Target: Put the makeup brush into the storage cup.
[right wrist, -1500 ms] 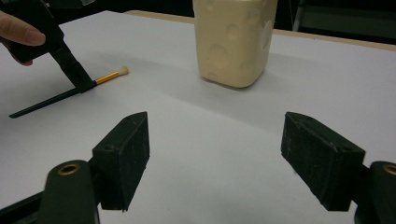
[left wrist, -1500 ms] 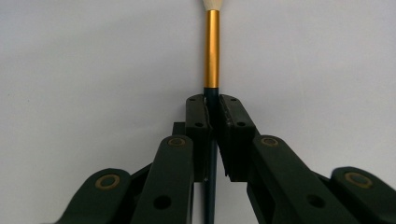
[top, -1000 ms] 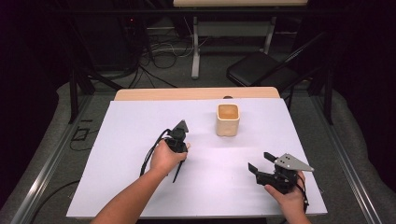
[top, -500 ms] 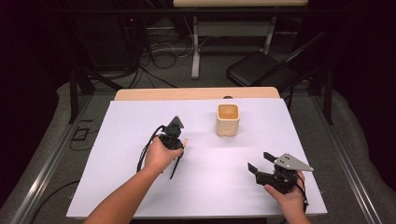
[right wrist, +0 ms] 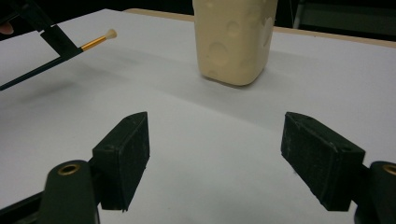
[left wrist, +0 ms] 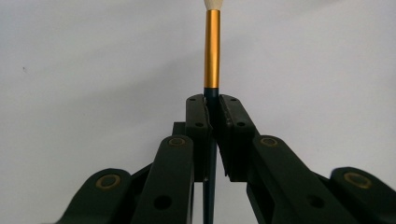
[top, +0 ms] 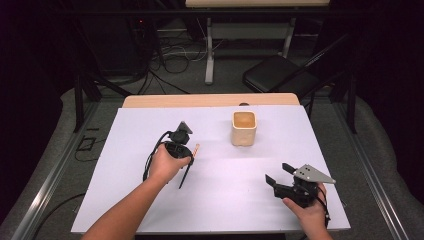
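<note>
A thin brush [left wrist: 212,51] with a black handle, gold ferrule and pale tip is clamped in my left gripper [left wrist: 212,105], whose jaws are shut on the handle just below the ferrule. In the high view the left gripper [top: 189,155] holds the brush [top: 186,172] slanted above the white table, left of centre. A cream cup [top: 244,131] with dimpled sides stands upright at centre back. My right gripper [top: 279,173] hovers at the front right, open and with nothing between its pads. In the right gripper view, the right gripper [right wrist: 229,154] faces the cup [right wrist: 233,37], and the brush [right wrist: 95,43] is at far left.
The white table sheet [top: 240,210] lies over a wooden board [top: 210,100] whose far edge shows. Beyond the table stand a black chair [top: 280,75], metal frame legs and cables on the floor. A cable trails from the left gripper.
My left hand has risen a little and drifted left, carrying the brush with it. The right gripper and the cup have stayed put.
</note>
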{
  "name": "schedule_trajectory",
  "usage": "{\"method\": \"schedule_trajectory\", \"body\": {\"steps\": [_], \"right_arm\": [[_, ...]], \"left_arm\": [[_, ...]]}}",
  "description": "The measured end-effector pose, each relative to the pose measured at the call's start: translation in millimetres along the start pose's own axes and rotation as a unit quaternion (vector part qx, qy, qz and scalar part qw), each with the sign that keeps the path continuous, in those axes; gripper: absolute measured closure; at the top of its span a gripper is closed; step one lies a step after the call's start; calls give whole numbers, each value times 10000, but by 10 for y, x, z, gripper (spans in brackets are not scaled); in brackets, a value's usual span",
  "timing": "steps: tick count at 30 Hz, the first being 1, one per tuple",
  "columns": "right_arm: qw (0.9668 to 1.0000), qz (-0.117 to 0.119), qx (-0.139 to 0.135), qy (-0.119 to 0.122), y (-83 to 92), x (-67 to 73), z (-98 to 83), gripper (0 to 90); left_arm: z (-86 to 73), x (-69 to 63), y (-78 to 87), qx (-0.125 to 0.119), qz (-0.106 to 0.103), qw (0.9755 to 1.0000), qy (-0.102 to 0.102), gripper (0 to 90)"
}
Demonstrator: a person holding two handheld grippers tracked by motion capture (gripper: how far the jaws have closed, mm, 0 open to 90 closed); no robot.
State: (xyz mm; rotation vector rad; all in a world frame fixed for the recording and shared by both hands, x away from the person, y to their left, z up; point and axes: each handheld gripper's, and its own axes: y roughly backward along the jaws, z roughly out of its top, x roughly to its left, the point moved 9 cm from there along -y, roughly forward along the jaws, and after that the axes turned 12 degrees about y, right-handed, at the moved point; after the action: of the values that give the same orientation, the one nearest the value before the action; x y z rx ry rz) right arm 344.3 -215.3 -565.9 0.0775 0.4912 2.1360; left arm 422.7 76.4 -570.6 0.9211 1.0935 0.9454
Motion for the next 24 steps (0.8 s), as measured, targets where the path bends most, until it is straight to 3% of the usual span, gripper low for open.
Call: {"method": "schedule_trajectory", "body": {"steps": [4, 14, 19, 24], "right_arm": [[10000, -6, 6, -7, 0, -3, -2, 234], [10000, 1, 29, -4, 1, -1, -7, 234], [10000, 4, 20, 6, -6, 4, -6, 234], [10000, 7, 19, 20, -6, 14, -2, 235]], "left_arm": [[7, 11, 103, -126, -202, 9997, -104, 829], [11, 86, 261, -399, -362, 9982, -262, 829], [-13, 94, 342, -498, -331, 9967, -542, 829], [-15, 49, 429, -652, -432, 9944, -717, 829]]}}
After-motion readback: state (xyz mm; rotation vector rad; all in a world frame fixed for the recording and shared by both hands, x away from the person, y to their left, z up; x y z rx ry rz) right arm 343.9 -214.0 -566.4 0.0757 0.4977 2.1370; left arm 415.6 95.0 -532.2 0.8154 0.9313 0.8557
